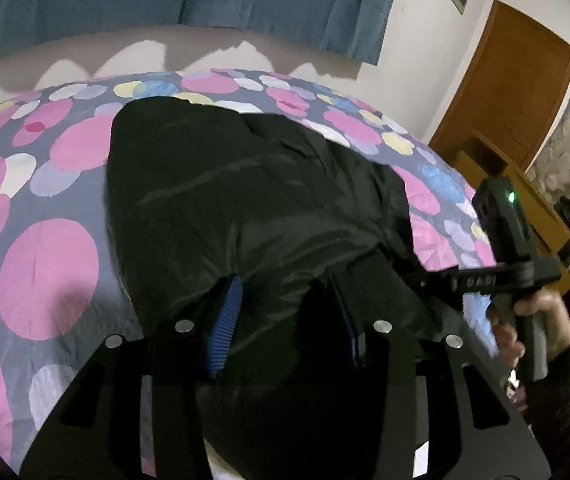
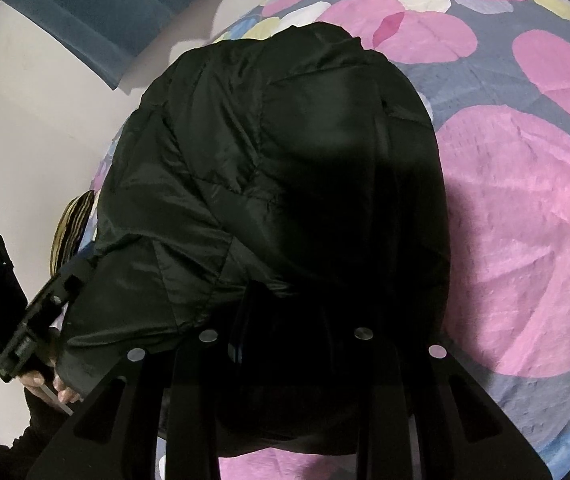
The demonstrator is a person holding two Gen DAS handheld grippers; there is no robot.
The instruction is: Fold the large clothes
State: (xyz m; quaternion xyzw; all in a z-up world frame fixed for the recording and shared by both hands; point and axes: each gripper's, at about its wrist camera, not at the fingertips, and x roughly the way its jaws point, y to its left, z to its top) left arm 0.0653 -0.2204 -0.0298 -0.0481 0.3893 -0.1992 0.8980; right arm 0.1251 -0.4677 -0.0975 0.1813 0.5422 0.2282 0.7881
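Black quilted nylon fills the near field of both wrist views: the jacket (image 1: 245, 200) lies on the bed (image 1: 45, 272), its near edge bunched up between the fingers of each tool. The left gripper (image 1: 285, 316) has its jaws clenched on a fold of that hem, blue pads (image 1: 225, 320) pressing the cloth. The right gripper (image 2: 285, 320) also has jacket fabric gathered between its jaws, grasping it, though the fingers sit in deep shadow. From there the jacket's long axis runs away from the grippers toward the far bed edge and the wall with the blue curtain (image 1: 189, 0). Bare polka-dot bedcover lies open to the left in the left wrist view and to the right in the right wrist view (image 2: 525, 220). A wooden door (image 1: 509, 92) stands far right.
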